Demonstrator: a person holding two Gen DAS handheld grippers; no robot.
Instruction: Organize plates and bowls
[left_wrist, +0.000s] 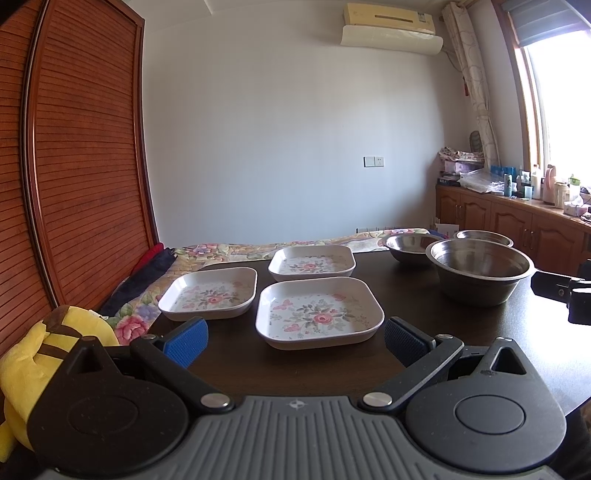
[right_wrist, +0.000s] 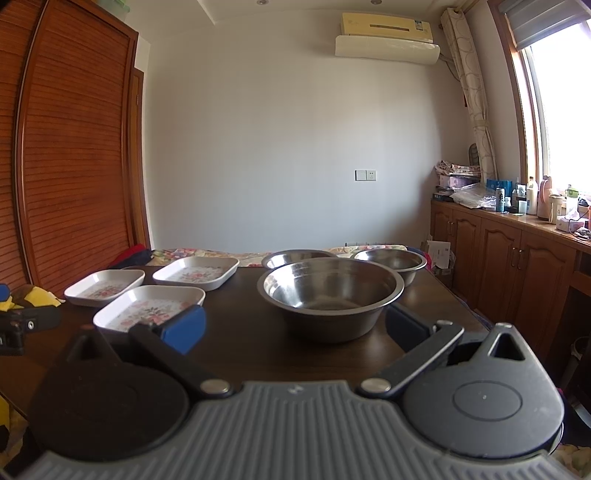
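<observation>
Three square white plates with flower prints lie on the dark table (left_wrist: 406, 295): the nearest plate (left_wrist: 319, 312), a left plate (left_wrist: 208, 293) and a far plate (left_wrist: 312, 263). Three steel bowls stand to the right: a big near bowl (right_wrist: 334, 297), a far left bowl (right_wrist: 295, 257) and a far right bowl (right_wrist: 391, 263). My left gripper (left_wrist: 295, 341) is open just short of the nearest plate, holding nothing. My right gripper (right_wrist: 295, 326) is open just short of the big bowl, also holding nothing. In the left wrist view the bowls appear at right, the big bowl (left_wrist: 480, 269) foremost.
A flowered bedspread (left_wrist: 229, 251) lies behind and left of the table. A yellow plush toy (left_wrist: 44, 354) sits at the left table edge. A slatted wooden wardrobe (left_wrist: 74, 166) stands at left. Wooden cabinets (right_wrist: 517, 266) with bottles on top run along the right wall.
</observation>
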